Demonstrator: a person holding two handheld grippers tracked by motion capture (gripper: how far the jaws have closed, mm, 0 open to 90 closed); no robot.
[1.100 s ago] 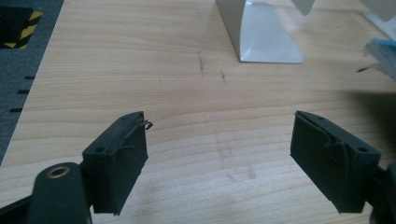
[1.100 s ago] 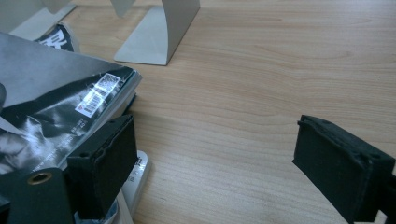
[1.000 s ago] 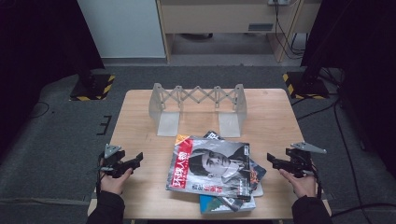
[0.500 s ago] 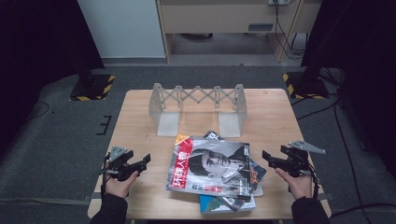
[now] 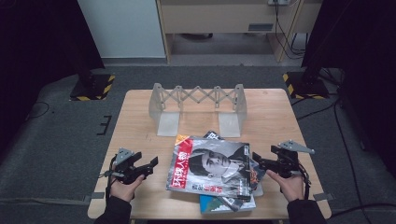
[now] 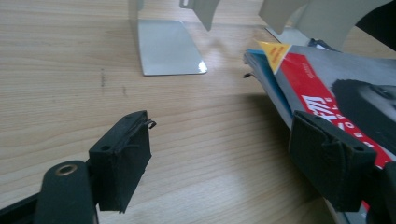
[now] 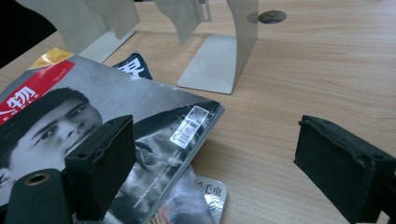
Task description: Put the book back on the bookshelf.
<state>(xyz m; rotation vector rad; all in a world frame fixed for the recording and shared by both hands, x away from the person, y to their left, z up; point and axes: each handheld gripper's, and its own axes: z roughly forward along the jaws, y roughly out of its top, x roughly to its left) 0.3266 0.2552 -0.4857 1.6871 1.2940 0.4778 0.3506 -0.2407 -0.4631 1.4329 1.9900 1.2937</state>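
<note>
Here, I held my left gripper (image 5: 152,163) and right gripper (image 5: 257,162) on either side of the magazine stack (image 5: 215,172). Both stood open, gripping nothing, on the wooden table (image 5: 280,116).

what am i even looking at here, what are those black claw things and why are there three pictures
A person sits at a wooden table and holds a hand-held tool with two black jaws in each hand. The high view looks down from above: the left gripper is at the left, the right gripper at the right.

The other two pictures come from small cameras that ride on the tools. Each looks along its own jaws, so you see the left gripper and the right gripper close up.

On the table lies a pile of magazines, with a red and grey cover on top. Behind it stands an extendable metal book rack.

Both grippers are open and hold nothing. They point at the pile from either side.
</note>
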